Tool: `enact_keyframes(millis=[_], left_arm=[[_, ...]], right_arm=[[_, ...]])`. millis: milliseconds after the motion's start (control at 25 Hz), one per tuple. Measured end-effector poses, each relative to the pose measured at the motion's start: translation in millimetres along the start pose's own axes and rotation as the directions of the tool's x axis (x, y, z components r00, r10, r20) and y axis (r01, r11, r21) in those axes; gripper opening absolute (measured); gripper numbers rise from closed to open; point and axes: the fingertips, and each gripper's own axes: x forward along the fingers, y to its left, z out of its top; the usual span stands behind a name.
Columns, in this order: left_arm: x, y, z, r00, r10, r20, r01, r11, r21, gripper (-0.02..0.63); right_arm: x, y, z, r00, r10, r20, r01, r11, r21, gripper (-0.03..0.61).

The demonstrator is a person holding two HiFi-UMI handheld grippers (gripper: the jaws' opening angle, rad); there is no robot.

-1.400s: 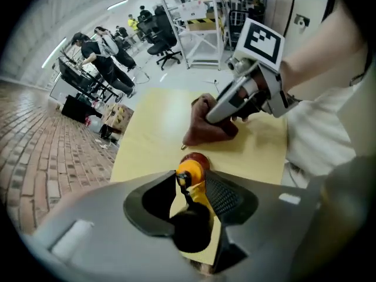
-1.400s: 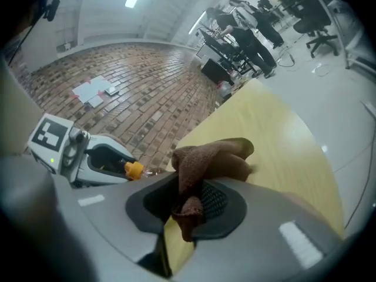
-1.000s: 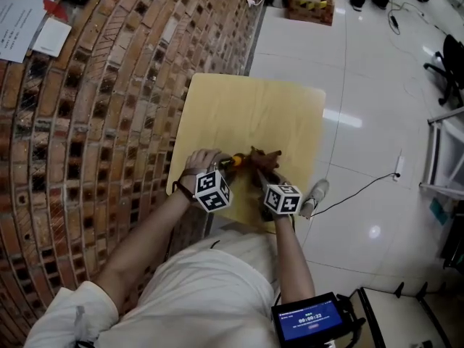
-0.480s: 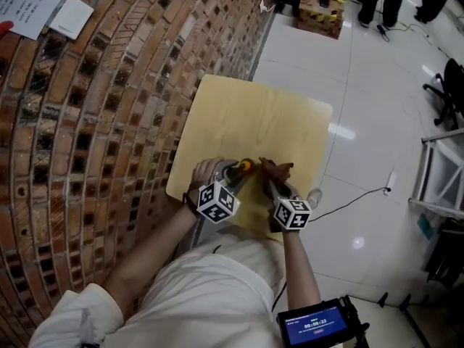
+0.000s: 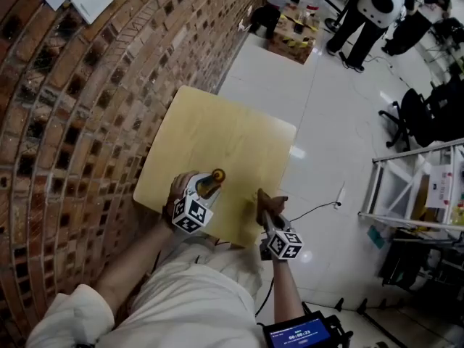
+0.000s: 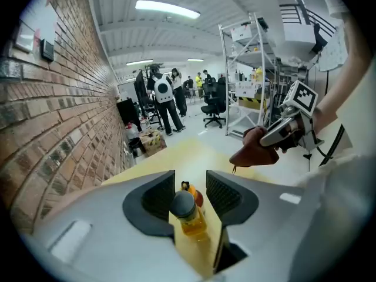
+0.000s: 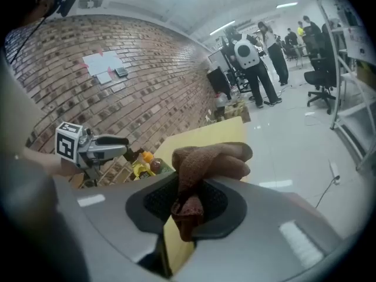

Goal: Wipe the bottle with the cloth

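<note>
A small bottle (image 5: 210, 185) of yellow liquid sits near the front edge of the yellow table (image 5: 217, 129), orange cap pointing away. In the left gripper view the bottle (image 6: 191, 221) is between the jaws of my left gripper (image 6: 190, 182). These jaws are closing; the bottle lies by the left pad, and a gap shows at the right pad. My right gripper (image 7: 191, 203) is shut on a bunched brown cloth (image 7: 211, 157). It hangs at the table's near right edge (image 5: 265, 210), apart from the bottle. The cloth (image 6: 256, 151) also shows in the left gripper view.
A brick wall (image 5: 65, 107) runs along the table's left side. White tiled floor (image 5: 326, 122) lies to the right, with a cable and plug (image 5: 339, 194), metal shelving (image 5: 413, 194) and office chairs (image 5: 424, 114). People (image 5: 370, 6) stand far back.
The cloth in my right gripper was against the bottle and has drawn away to the right. My left gripper has stayed at the bottle. The head view has swung.
</note>
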Motion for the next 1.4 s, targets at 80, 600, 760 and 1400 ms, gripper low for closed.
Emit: enact_keyframes(millis=[80, 600, 760, 1400], left_arm=[[-4.9, -2.8, 2.2, 0.999, 0.019, 0.042, -0.019, 1.000, -0.002, 0.183], [-78.5, -72.2, 95.9, 0.946, 0.113, 0.303, -0.222, 0.908, 0.355, 0.126], [-106.9, -119.8, 113.0, 0.939, 0.137, 0.316, -0.238, 0.921, 0.308, 0.117], [-216.2, -244.9, 71.6, 0.914, 0.354, 0.200, -0.245, 0.871, -0.426, 0.084]], right_arm=[[-15.6, 3.3, 0.3, 1.000, -0.015, 0.000, 0.015, 1.000, -0.013, 0.071], [-97.1, 5.5, 37.2, 0.989, -0.006, 0.147, 0.013, 0.999, -0.049, 0.071], [-141.3, 16.4, 42.9, 0.984, 0.066, 0.168, -0.047, 0.992, -0.116, 0.071], [-347.2, 64.8, 51.4, 0.876, 0.329, 0.352, -0.256, 0.937, -0.239, 0.071]])
